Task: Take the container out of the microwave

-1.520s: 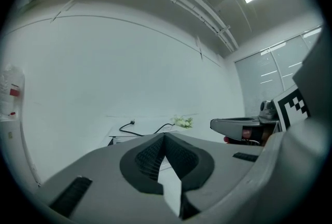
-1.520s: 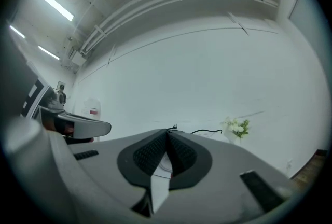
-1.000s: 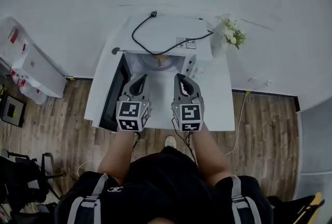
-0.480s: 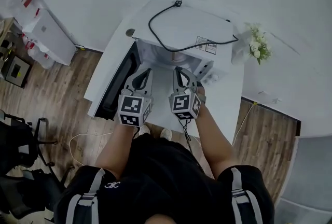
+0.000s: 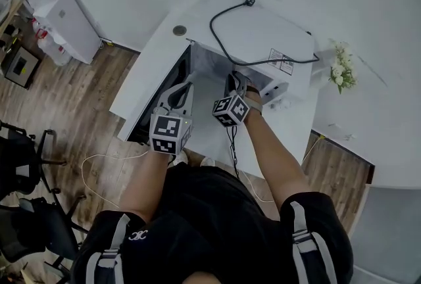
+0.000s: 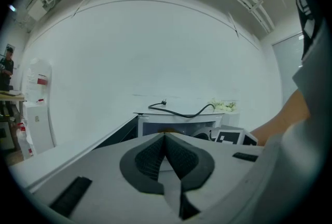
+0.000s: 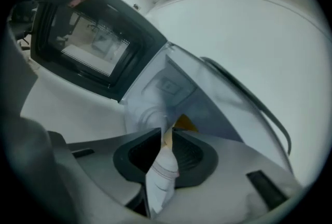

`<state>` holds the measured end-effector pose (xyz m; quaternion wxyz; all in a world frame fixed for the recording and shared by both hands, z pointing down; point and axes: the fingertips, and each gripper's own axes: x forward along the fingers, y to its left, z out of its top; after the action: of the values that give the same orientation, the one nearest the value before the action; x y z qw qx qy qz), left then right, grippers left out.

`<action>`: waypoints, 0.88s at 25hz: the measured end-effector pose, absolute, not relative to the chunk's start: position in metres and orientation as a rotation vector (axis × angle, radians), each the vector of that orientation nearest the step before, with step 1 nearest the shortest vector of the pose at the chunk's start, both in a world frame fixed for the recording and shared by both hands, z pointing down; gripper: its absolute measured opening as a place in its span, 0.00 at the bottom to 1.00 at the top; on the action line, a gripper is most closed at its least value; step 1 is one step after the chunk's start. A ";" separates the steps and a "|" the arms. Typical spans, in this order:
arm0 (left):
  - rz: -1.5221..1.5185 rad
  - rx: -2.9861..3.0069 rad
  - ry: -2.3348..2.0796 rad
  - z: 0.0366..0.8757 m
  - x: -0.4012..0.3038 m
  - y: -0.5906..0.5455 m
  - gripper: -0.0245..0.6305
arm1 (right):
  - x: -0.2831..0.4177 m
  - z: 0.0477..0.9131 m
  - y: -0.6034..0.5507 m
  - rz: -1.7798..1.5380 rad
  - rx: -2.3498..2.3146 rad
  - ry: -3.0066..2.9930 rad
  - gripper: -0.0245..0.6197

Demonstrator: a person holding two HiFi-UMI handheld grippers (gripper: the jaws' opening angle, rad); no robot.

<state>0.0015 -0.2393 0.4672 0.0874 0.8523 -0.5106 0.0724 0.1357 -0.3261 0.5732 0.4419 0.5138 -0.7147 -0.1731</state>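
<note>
Right gripper has rolled and dipped toward the open microwave, jaws parting, nothing pinched. Left gripper is clenched, empty. Yellowish container sits inside the cavity, just past the right tips.

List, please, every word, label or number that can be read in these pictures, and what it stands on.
Nothing can be read as text.
Sticker on the microwave top: print too small.
Red label on the white unit by the wall: blurred.
Marker cubes: square patterns only, no letters.
</note>
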 end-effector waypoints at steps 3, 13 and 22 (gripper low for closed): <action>0.201 2.520 -1.524 0.470 -0.008 -0.243 0.04 | 0.137 0.591 -0.343 -0.399 1.240 -1.722 0.23; 0.200 2.569 -1.478 0.472 -0.006 -0.251 0.04 | 0.165 0.624 -0.387 -0.448 1.148 -1.511 0.36; 0.220 2.569 -1.459 0.474 -0.004 -0.254 0.04 | 0.169 0.620 -0.410 -0.457 1.114 -1.504 0.40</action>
<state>-0.0037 -0.2540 0.4737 0.0894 0.8637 -0.4905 0.0741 0.1691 -0.4102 0.6202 0.5708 0.4745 -0.6411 -0.1949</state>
